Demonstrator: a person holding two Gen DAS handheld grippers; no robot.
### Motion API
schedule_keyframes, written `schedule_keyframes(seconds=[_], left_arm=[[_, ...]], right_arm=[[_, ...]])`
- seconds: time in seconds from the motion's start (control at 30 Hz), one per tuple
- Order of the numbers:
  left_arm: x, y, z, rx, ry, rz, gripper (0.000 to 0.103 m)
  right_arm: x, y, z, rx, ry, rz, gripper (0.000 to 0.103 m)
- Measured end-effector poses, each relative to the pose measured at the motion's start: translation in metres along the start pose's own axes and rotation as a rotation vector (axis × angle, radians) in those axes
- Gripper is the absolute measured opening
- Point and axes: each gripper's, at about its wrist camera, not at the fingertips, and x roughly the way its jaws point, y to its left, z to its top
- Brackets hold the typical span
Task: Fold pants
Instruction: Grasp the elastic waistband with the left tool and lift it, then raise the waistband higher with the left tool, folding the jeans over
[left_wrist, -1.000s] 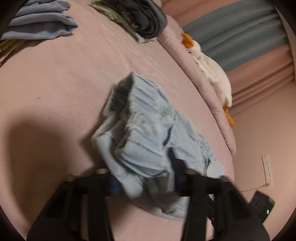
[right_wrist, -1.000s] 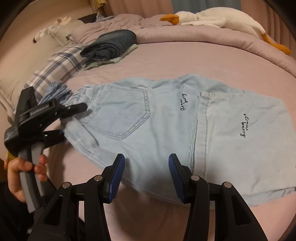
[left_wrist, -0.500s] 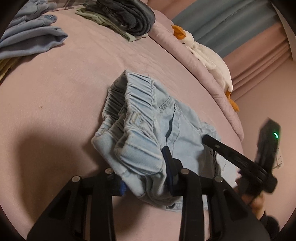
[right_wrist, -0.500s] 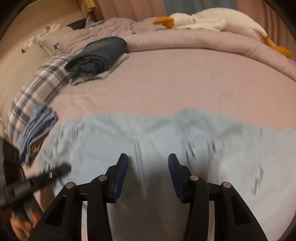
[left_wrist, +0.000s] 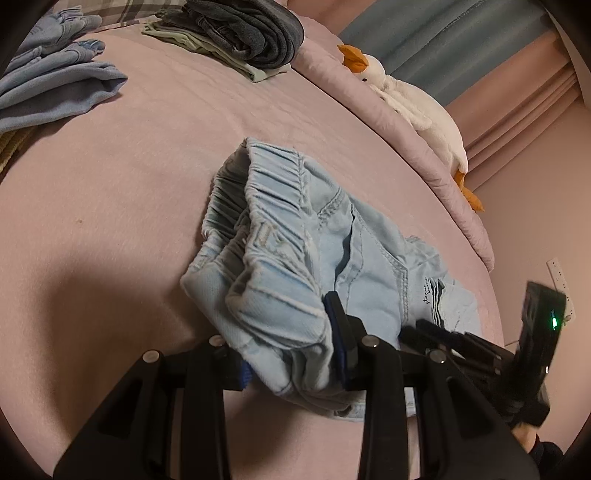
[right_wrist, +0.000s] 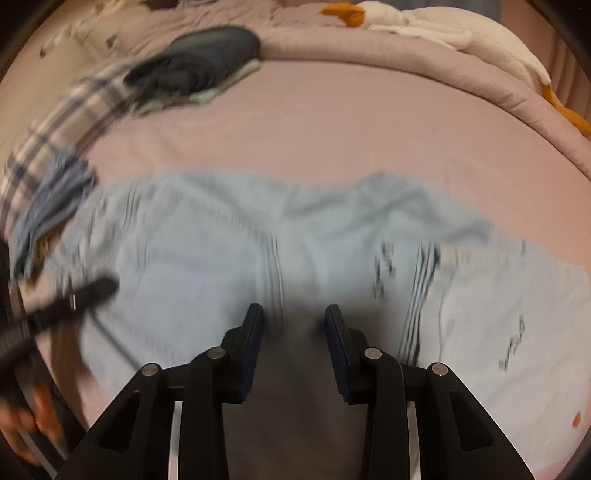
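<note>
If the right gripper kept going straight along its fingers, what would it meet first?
Most likely the light blue pants lying directly beneath the right gripper; its jaws are closing, with no visible pinch yet. Blur leaves depth unclear.

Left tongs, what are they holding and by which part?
The left tongs grip the light blue pants by the bunched elastic waistband.

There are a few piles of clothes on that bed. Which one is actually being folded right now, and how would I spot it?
Start at the wide pink bed, with a white plush goose along its far edge. In the middle lie pale blue denim pants with a gathered elastic waistband. Unlike the dark folded stack and the blue garment further off, only these sit bunched in a black gripper.
</note>
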Motion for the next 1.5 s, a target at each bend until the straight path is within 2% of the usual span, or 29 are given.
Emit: schedule_keyframes(seconds=[0.23,0.37,0.53,0.7,0.8,1.0,1.1,1.2,1.3,1.4,1.5], left_arm=[[0.001,-0.001,0.000,0.013,0.002,0.015,0.034],[0.002,-0.003,0.000,0.025,0.000,0.028,0.034],[0.001,-0.004,0.001,0.031,0.002,0.032,0.034],[0.000,-0.013,0.000,0.052,-0.014,0.054,0.034],[-0.002,-0.016,0.002,0.058,-0.022,0.057,0.034],[-0.010,-0.029,0.004,0.093,-0.048,0.067,0.033],[-0.013,-0.036,0.005,0.113,-0.056,0.065,0.033],[-0.016,-0.045,0.007,0.147,-0.068,0.074,0.033],[-0.020,-0.053,0.009,0.168,-0.080,0.073,0.033],[-0.023,-0.061,0.009,0.193,-0.092,0.077,0.033],[-0.025,-0.069,0.009,0.214,-0.102,0.080,0.033]], right_arm=[[-0.015,0.007,-0.020,-0.020,0.065,-0.004,0.036],[-0.022,0.012,-0.038,-0.029,0.047,0.001,0.036],[-0.033,0.005,-0.035,0.022,0.061,0.025,0.036],[-0.029,0.004,-0.048,-0.008,0.060,0.017,0.036],[-0.035,0.001,-0.046,0.002,0.072,0.044,0.036],[-0.054,-0.019,-0.041,0.065,-0.017,0.075,0.036],[-0.032,-0.017,-0.045,0.065,0.072,0.102,0.036],[-0.035,-0.011,-0.046,0.036,0.051,0.089,0.036],[-0.048,-0.022,-0.040,0.094,0.007,0.138,0.036],[-0.066,-0.040,-0.034,0.152,-0.079,0.133,0.036],[-0.062,-0.053,-0.031,0.206,-0.090,0.114,0.037]])
